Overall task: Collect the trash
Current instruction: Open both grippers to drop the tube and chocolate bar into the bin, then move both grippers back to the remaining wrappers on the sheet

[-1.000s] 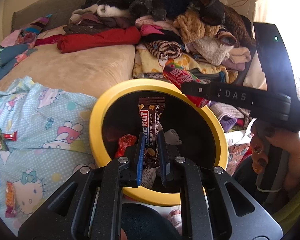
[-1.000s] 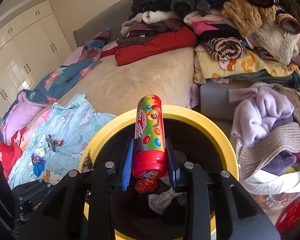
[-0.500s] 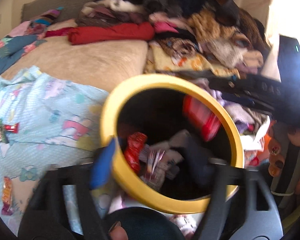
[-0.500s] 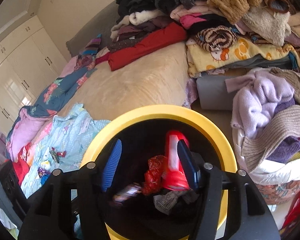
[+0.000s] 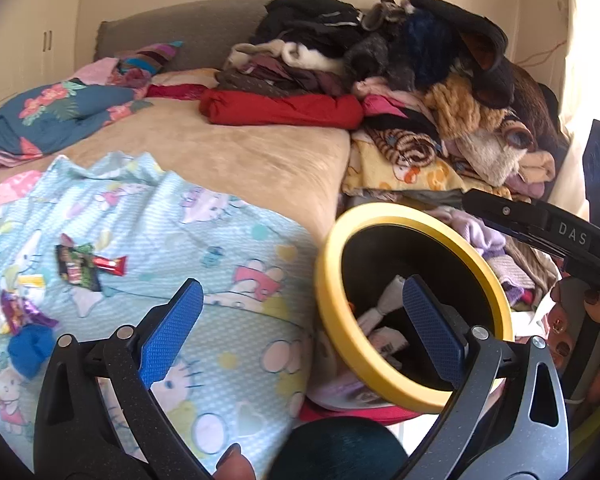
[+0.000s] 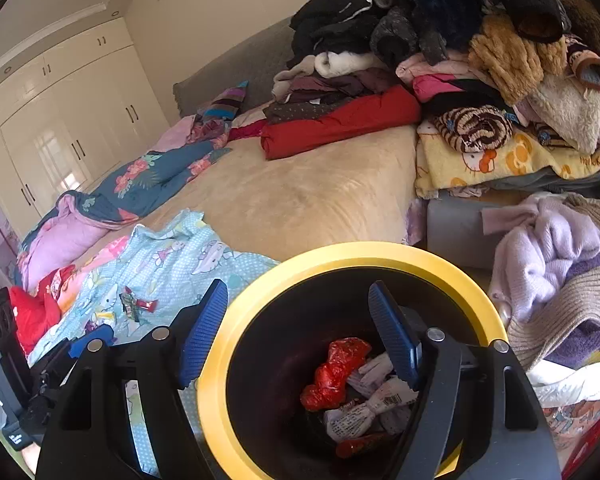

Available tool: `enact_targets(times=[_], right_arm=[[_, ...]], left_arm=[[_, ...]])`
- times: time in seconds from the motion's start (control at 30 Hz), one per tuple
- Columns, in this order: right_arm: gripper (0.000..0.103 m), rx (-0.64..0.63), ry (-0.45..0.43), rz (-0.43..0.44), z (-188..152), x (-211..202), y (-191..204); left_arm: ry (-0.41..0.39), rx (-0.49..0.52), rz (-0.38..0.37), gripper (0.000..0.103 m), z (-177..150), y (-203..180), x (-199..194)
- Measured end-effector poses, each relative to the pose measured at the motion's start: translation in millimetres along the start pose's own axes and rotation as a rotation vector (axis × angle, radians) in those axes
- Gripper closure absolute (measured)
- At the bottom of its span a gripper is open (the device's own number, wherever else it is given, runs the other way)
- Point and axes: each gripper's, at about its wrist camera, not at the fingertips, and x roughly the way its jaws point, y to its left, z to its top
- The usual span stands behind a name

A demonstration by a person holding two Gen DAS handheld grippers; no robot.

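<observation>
Both sets of fingers are seen spread wide & empty. The left gripper is at full spread, the jaws opening, one blue pad over the bed, the other over the bin mouth. The right gripper is also opening, nothing between the pads, which straddle the bin's near rim.

The yellow-rimmed bin, black inside, is set against the bed's near edge; a crumpled red wrapper & white wrappers are seen at its bottom.

Trash not yet collected is found on the light-blue cartoon-print quilt, near the bed's front-left corner: a red-and-dark candy wrapper, a purple foil piece, & a blue wad.

Wrappers are judged v. light, thin, crinkly, prob. slippery foil/plastic, lying flat on soft puffy fabric. A pinch at a twisted end or raised crease is advised, so quilt cloth isn't caught too. The wad looks soft & is prob. easily squeezed across its middle.
</observation>
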Motion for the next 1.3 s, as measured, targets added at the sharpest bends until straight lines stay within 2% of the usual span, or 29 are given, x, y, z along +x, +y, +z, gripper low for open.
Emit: enact_targets(times=[0.3,0.7,1.3], right_arm=[[0.031,-0.067,-0.016,0.035,-5,1,40],[0.026,-0.162,0.005,0.093,-24,9,102],[0.021,-0.271,0.059,0.162,-54,24,170]], left_arm=[[-0.055,-0.044,0.050,0.011,3,35,-25],[-0.101,-0.118,0.130,0.011,3,81,-48],[-0.130,-0.222,0.226,0.011,-4,144,-72]])
